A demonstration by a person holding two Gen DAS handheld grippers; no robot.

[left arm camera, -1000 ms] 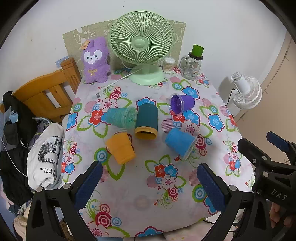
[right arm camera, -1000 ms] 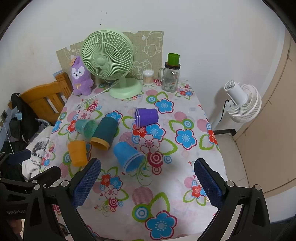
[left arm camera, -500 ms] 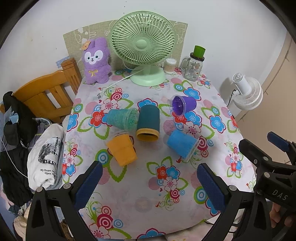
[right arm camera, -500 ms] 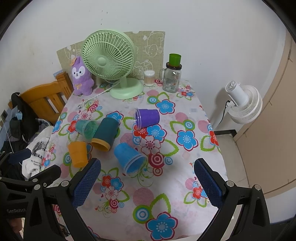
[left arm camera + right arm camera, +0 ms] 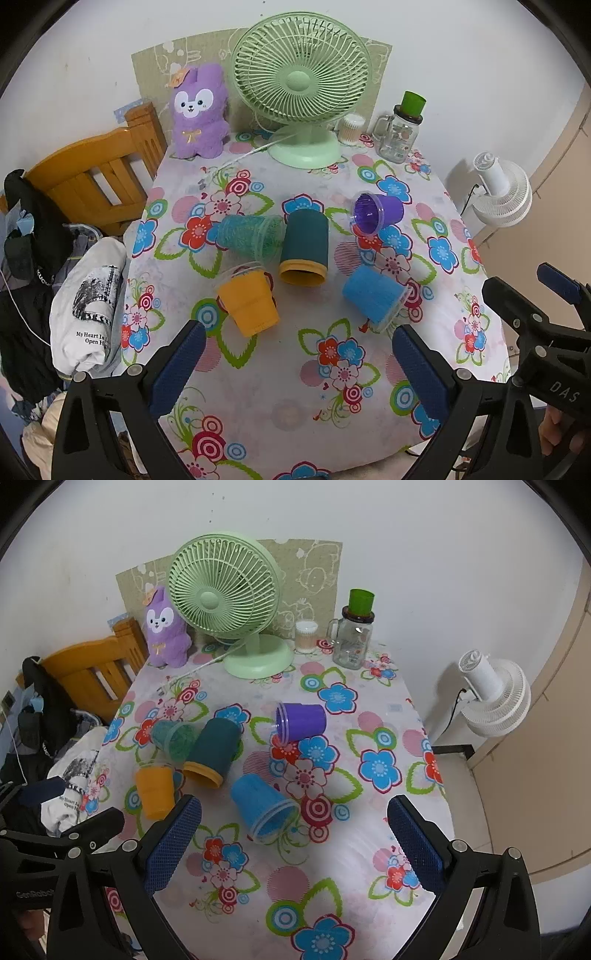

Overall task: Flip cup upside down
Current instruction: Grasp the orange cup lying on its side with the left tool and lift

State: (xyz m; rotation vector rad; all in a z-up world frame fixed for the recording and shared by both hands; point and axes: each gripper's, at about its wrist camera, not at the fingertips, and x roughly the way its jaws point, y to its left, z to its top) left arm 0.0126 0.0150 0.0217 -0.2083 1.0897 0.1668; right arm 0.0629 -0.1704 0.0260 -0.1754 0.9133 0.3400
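Observation:
Several cups lie on their sides on the flowered tablecloth: an orange cup (image 5: 248, 303) (image 5: 155, 791), a dark teal cup with a yellow rim (image 5: 303, 246) (image 5: 213, 751), a glittery green cup (image 5: 250, 236) (image 5: 173, 736), a light blue cup (image 5: 373, 297) (image 5: 263, 809) and a purple cup (image 5: 376, 212) (image 5: 301, 722). My left gripper (image 5: 297, 363) is open and empty above the table's near side. My right gripper (image 5: 293, 843) is open and empty, just short of the light blue cup. The right gripper also shows in the left wrist view (image 5: 546, 295).
A green desk fan (image 5: 301, 99), a purple plush toy (image 5: 197, 110), a cotton-swab jar (image 5: 351, 129) and a glass mug with a green cup on it (image 5: 399, 129) stand at the back. A wooden chair (image 5: 96, 177) with clothes is left. A white fan (image 5: 502, 195) is right.
Both grippers have moved slightly forward toward the cups, so the cups look a little nearer. The cups have not moved. Both grippers stay open.

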